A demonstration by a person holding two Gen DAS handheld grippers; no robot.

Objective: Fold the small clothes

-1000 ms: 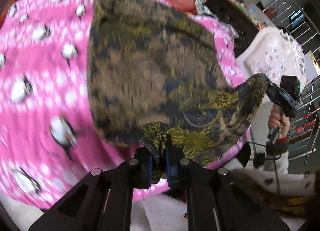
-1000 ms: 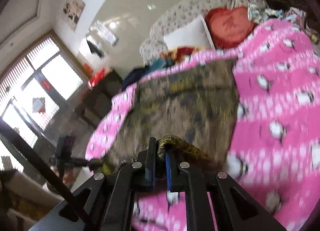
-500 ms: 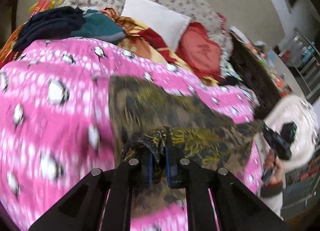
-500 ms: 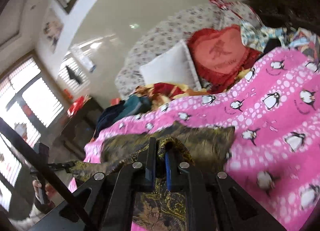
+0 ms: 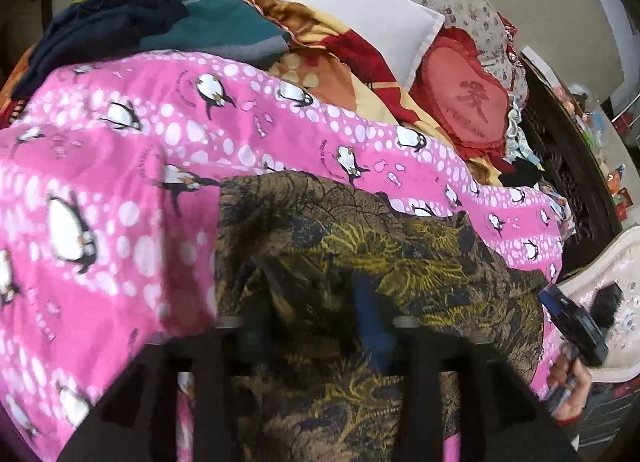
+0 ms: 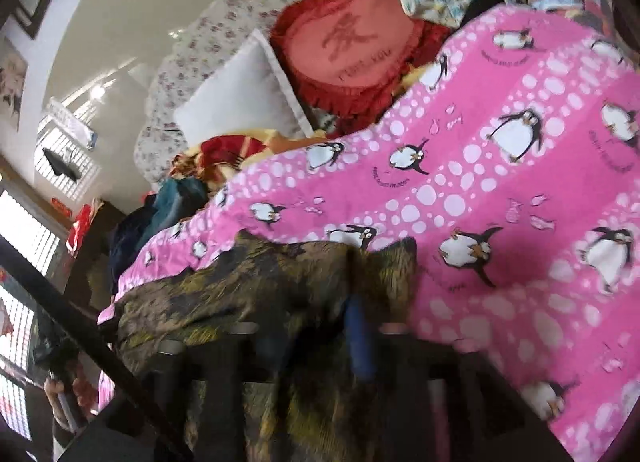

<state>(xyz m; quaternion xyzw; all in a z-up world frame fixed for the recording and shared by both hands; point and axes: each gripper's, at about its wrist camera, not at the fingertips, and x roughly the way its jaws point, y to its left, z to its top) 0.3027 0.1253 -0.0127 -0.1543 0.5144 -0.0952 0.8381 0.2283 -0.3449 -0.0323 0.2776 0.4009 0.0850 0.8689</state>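
A dark olive and yellow patterned garment (image 5: 360, 262) lies doubled over on the pink penguin blanket (image 5: 120, 181); it also shows in the right wrist view (image 6: 256, 294). My left gripper (image 5: 320, 326) hangs over its near-left part, blurred, with the fingers spread apart and the cloth free between them. My right gripper (image 6: 316, 338) is over the near-right part, also blurred, fingers apart, cloth lying loose under it. The right gripper also shows in the left wrist view (image 5: 576, 322) at the garment's right edge.
A white pillow (image 5: 360, 9), a red heart cushion (image 5: 468, 101) and a pile of dark blue and teal clothes (image 5: 140, 21) lie at the far end of the bed. A dark carved footboard (image 5: 572, 165) runs along the right side.
Both grippers carried the garment's near edge forward over itself, then opened and let go of the cloth. The garment now lies folded in half on the blanket.
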